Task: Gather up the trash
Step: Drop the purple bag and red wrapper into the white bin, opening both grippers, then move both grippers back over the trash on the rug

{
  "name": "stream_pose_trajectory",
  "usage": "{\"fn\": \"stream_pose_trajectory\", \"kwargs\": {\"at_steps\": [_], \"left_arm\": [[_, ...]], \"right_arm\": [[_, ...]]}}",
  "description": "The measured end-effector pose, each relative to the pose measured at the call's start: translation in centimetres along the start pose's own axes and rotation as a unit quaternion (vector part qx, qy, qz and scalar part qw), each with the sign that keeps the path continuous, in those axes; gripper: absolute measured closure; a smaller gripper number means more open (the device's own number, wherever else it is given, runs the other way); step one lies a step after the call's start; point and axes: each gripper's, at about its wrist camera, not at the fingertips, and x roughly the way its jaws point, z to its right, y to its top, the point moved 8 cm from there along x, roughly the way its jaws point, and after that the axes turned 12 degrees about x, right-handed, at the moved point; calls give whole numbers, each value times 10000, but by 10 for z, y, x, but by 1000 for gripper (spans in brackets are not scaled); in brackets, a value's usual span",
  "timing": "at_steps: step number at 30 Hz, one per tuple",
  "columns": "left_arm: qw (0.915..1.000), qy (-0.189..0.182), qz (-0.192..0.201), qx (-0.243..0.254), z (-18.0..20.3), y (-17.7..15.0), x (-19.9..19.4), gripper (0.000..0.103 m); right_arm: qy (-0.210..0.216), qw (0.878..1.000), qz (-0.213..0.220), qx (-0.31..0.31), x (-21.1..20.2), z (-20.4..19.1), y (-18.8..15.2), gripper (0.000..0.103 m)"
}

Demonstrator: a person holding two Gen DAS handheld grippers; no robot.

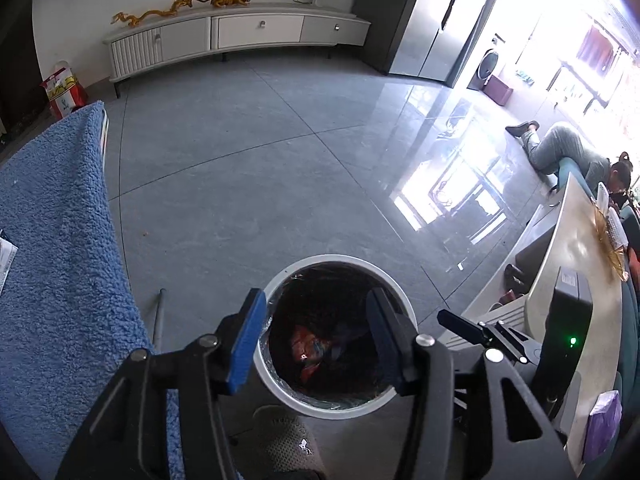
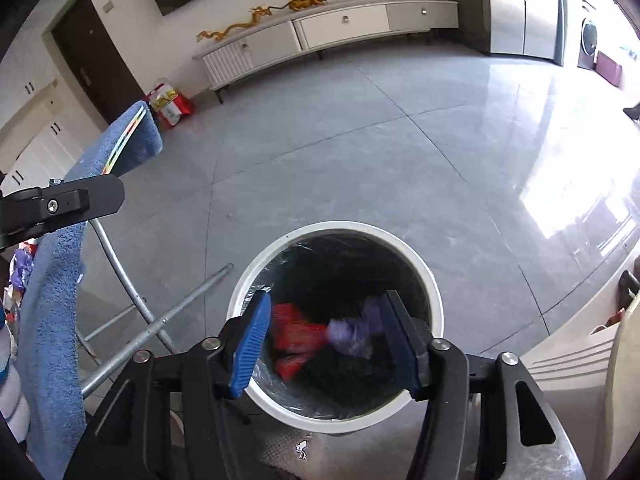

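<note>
A round white trash bin [image 1: 348, 261] with a dark liner stands on the floor below both grippers; it also shows in the right wrist view [image 2: 344, 229]. Red wrapper trash [image 1: 310, 350] lies inside it. My left gripper [image 1: 316, 344] is open and empty above the bin mouth. My right gripper [image 2: 326, 340] is open above the bin. A blurred purple wrapper [image 2: 356, 330] is between its fingers, close to the right pad, over red trash [image 2: 294, 334] in the bin. The right gripper also shows in the left wrist view [image 1: 484, 330].
A table under a blue towel [image 1: 60, 248] is on the left, with metal legs [image 2: 132, 300]. A beige table [image 1: 576, 264] with a purple wrapper [image 1: 602, 428] is on the right. A white TV cabinet [image 1: 236, 36] stands far off. A person [image 1: 572, 152] sits at right.
</note>
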Motion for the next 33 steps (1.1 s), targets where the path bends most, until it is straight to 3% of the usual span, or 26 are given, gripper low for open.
{"fn": "stream_pose_trajectory", "kwargs": {"at_steps": [7, 11, 17, 19, 26, 33], "left_arm": [[9986, 157, 509, -77, -15, -6, -49, 53], [9961, 396, 779, 91, -20, -9, -90, 53], [9904, 686, 1199, 30, -46, -23, -161, 34], [9873, 751, 1402, 8, -59, -30, -185, 33], [9753, 1261, 1759, -436, -129, -76, -264, 31], [9590, 1845, 1770, -1221, -225, -131, -306, 31]], "right_arm": [[143, 9994, 314, -44, -30, -11, 5, 44], [351, 9971, 649, -205, -70, -34, 13, 41], [762, 9875, 1216, -650, -139, -96, 18, 40], [885, 9837, 1343, -806, -156, -117, 16, 40], [1393, 9677, 1590, -1373, -201, -190, 8, 39], [1687, 9567, 1518, -1826, -204, -252, -8, 39]]}}
